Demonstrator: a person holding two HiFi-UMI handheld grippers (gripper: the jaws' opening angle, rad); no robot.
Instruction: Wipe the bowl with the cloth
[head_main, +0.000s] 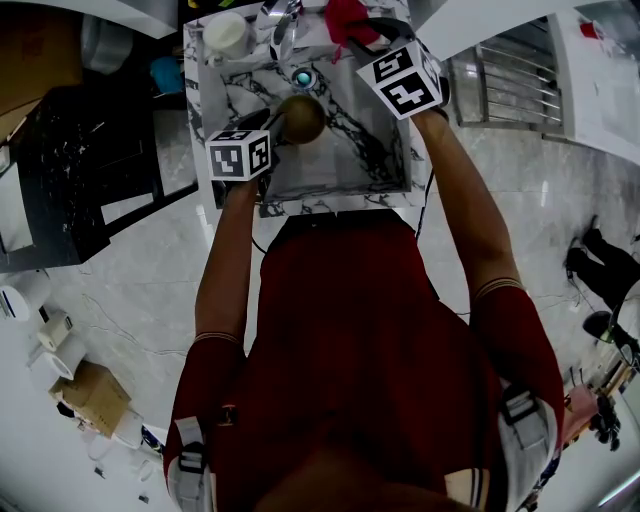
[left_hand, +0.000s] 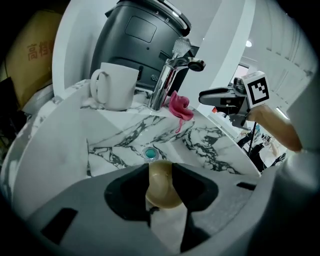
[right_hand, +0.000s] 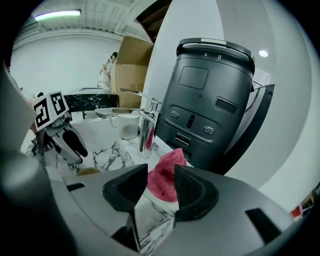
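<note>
A wooden bowl (head_main: 300, 118) (left_hand: 161, 185) sits in the marble sink (head_main: 380, 150), just in front of the drain (head_main: 303, 77). My left gripper (head_main: 275, 128) (left_hand: 161, 174) hangs close over the bowl's near side with its jaws wide; the bowl shows in the gap and is not gripped. A pink cloth (head_main: 345, 20) (left_hand: 179, 107) (right_hand: 165, 176) lies crumpled on the sink's back rim, right of the tap. My right gripper (head_main: 378, 38) (right_hand: 161, 179) is open just short of the cloth, which shows beyond its jaws.
A chrome tap (left_hand: 167, 80) (right_hand: 146, 132) rises at the sink's back edge. A white mug (head_main: 226, 33) (left_hand: 117, 85) stands left of it. A dark grey appliance (left_hand: 145, 35) (right_hand: 210, 100) stands behind them. A black crate (head_main: 60, 170) is on the floor at left.
</note>
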